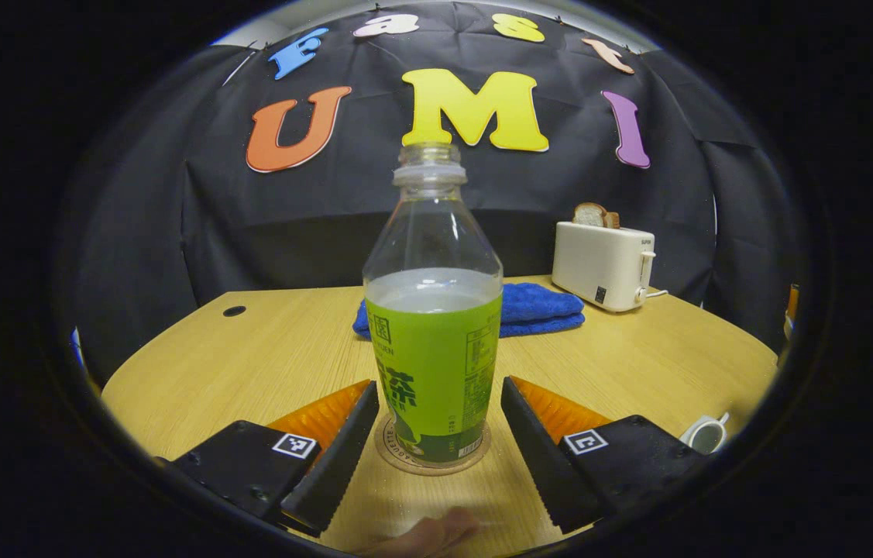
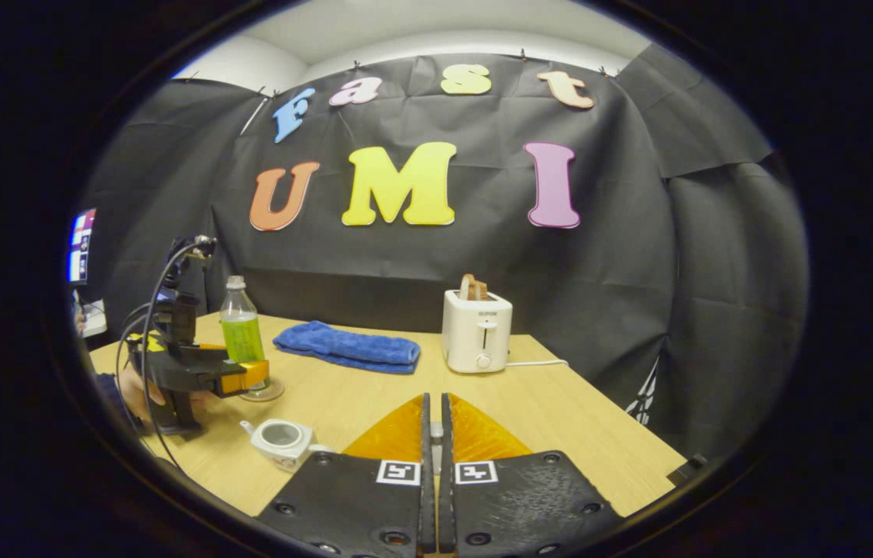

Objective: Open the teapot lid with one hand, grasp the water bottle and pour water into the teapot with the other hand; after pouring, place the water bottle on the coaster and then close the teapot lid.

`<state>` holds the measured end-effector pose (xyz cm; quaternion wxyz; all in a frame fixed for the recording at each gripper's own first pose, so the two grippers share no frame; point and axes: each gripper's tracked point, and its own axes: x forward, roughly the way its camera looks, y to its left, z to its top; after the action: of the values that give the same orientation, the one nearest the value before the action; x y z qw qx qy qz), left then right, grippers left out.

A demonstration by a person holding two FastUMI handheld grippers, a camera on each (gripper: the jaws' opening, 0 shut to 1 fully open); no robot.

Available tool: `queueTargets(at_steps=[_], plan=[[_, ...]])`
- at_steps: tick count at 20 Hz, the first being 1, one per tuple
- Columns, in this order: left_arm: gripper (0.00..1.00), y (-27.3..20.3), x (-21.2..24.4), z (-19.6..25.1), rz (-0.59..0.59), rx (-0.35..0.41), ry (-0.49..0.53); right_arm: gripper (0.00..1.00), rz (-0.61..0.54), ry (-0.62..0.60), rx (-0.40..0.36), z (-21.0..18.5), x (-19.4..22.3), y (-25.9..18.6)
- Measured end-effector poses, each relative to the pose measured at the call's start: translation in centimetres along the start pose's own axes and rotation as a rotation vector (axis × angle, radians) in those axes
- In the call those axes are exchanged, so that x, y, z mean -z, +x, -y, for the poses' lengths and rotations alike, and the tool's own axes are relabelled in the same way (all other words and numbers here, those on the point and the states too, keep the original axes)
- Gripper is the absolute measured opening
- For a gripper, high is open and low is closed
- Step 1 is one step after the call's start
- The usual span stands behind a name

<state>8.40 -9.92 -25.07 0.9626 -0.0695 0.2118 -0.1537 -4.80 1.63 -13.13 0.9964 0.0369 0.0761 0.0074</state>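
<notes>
Straddling the water bottle, the left gripper is holding its fingers released, one on either side of the bottle's base with a gap showing on both sides, so neither is touching it. The bottle is standing upright, long axis vertical, dead centre between those fingers, and it is resting on the round coaster on the worktop. Its cap is off and the liquid is reaching about halfway up.

Lying off to the lower right of the left gripper view, the teapot is sitting with its top open; in the right gripper view the same teapot is lying just ahead and to the left of the right gripper, nearer to it than to the left gripper. The right gripper's fingers are clenched nearly together; something pale is sitting between them low down, possibly the lid, though I cannot tell.

Judging from this, pouring seems finished and closing the lid falls to the right hand.

Farther back a blue towel and a white toaster are sitting by the wall.
</notes>
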Motion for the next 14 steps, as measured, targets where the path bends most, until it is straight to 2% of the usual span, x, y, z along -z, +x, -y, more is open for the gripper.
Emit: queueTargets(at_steps=[4, 6, 9, 14], plan=[[0.99, -3.6, -3.7, -1.4, 0.099, -0.078, 0.016, 0.02, -0.005, -0.018, -0.018, -1.7, 0.2, 0.1], [0.99, -5.8, -4.8, -2.0, 0.097, -0.11, 0.015, 0.01, 0.008, -0.022, -0.039, -2.9, -0.1, -0.2], [0.99, -9.5, -7.6, -3.1, 0.157, -0.164, 0.028, 0.01, 0.004, -0.012, -0.12, -5.9, -0.3, -0.3], [0.99, -15.2, -9.9, -3.9, 0.241, -0.187, -0.031, 0.01, 0.018, -0.018, -0.243, -10.6, -1.4, -0.6]])
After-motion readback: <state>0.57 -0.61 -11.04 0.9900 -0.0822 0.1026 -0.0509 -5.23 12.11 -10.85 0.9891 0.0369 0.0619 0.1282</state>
